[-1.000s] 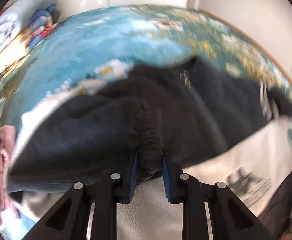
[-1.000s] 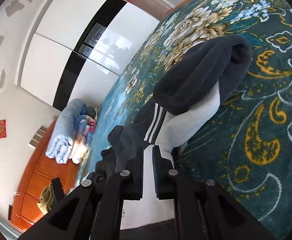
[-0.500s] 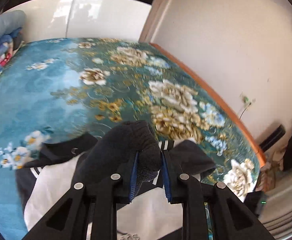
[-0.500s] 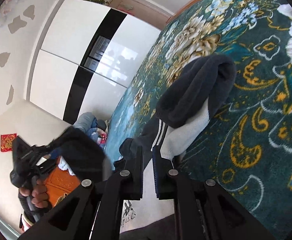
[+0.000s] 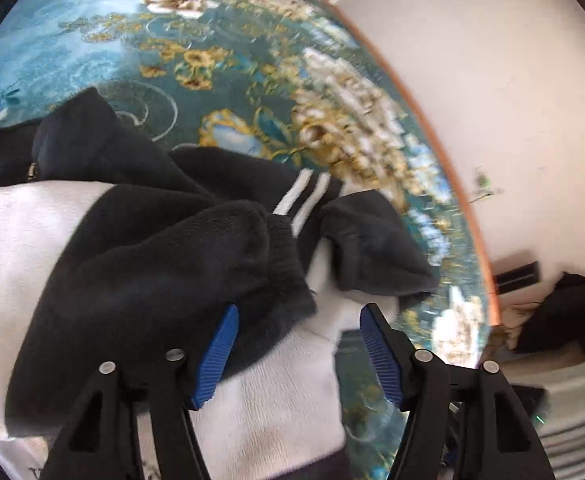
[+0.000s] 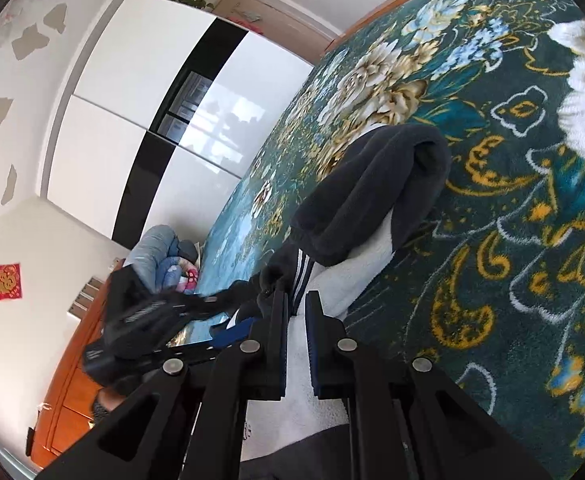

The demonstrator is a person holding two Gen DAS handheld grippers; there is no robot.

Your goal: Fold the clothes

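A black and white fleece jacket lies on the teal floral blanket. Its black left sleeve with ribbed cuff is folded across the white body. My left gripper is open just above the cuff, the sleeve resting by the left finger. The other black sleeve lies folded over the white body in the right wrist view. My right gripper is shut over the white fleece; whether cloth is pinched I cannot tell. The left gripper shows at left of it.
A white and black wardrobe stands at the far end of the bed. Folded bedding is piled by an orange wooden cabinet. The bed's wooden edge runs along a white wall, with dark items on the floor.
My left gripper carried the black sleeve across the jacket body, lowered it and opened, letting the cuff go. My right gripper stayed shut in about the same place.
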